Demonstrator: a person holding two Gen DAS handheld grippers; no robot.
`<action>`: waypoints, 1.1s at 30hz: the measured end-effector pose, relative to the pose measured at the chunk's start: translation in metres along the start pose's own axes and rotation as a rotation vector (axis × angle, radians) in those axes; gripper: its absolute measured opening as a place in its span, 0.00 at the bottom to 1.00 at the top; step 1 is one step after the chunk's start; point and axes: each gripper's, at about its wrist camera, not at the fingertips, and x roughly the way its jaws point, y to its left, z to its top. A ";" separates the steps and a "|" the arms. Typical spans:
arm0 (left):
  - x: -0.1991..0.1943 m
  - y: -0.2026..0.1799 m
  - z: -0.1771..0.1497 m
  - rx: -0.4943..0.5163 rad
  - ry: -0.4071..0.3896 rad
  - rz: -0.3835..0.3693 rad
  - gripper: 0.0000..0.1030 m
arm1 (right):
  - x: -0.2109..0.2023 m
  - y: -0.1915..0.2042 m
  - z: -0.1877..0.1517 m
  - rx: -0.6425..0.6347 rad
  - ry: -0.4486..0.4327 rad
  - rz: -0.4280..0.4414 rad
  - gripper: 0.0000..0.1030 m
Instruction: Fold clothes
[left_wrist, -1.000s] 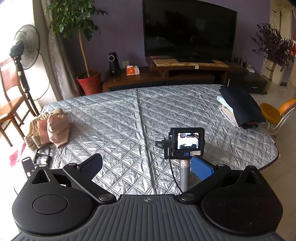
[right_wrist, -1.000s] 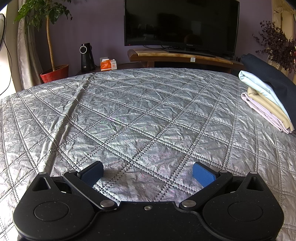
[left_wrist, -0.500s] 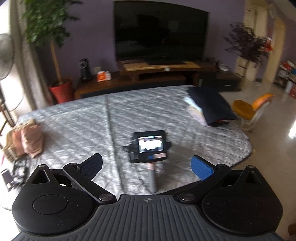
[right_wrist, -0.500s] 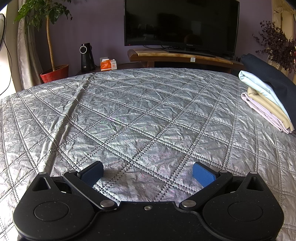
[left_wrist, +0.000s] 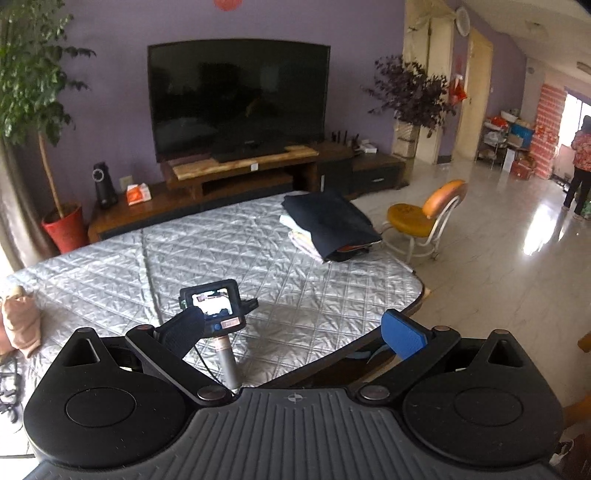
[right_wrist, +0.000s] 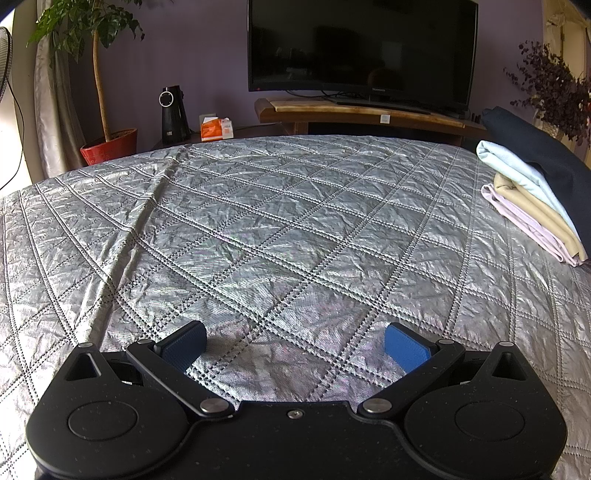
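Observation:
A stack of folded clothes (left_wrist: 328, 225) with a dark navy piece on top lies at the far right of the silver quilted table (left_wrist: 258, 251). The right wrist view shows the same stack (right_wrist: 535, 199), with light blue, beige and lilac layers, on the table (right_wrist: 277, 221). A crumpled pink and beige garment (left_wrist: 18, 325) sits at the table's left edge. My left gripper (left_wrist: 293, 332) is open and empty, held above the table's near right corner. My right gripper (right_wrist: 295, 345) is open and empty, low over the cloth. Its rear screen (left_wrist: 214, 304) shows in the left wrist view.
Beyond the table stand a TV (left_wrist: 236, 99) on a wooden stand, a plant in a red pot (left_wrist: 64, 230) and an orange chair (left_wrist: 424, 218) beside the table's right edge. A person (left_wrist: 580, 166) stands far off on the tiled floor at the right.
The left gripper has swung to the right and pulled back, so the table's right corner and the floor now show. The right gripper has not moved.

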 end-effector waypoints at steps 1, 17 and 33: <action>-0.006 0.000 -0.001 -0.002 -0.009 -0.001 1.00 | 0.000 0.000 0.000 0.000 0.000 0.000 0.99; -0.093 0.014 -0.025 -0.035 -0.149 0.039 1.00 | 0.000 0.000 0.000 0.000 0.000 0.000 0.99; -0.107 0.024 -0.031 -0.065 -0.160 0.069 1.00 | 0.001 -0.001 0.000 0.000 0.000 0.000 0.99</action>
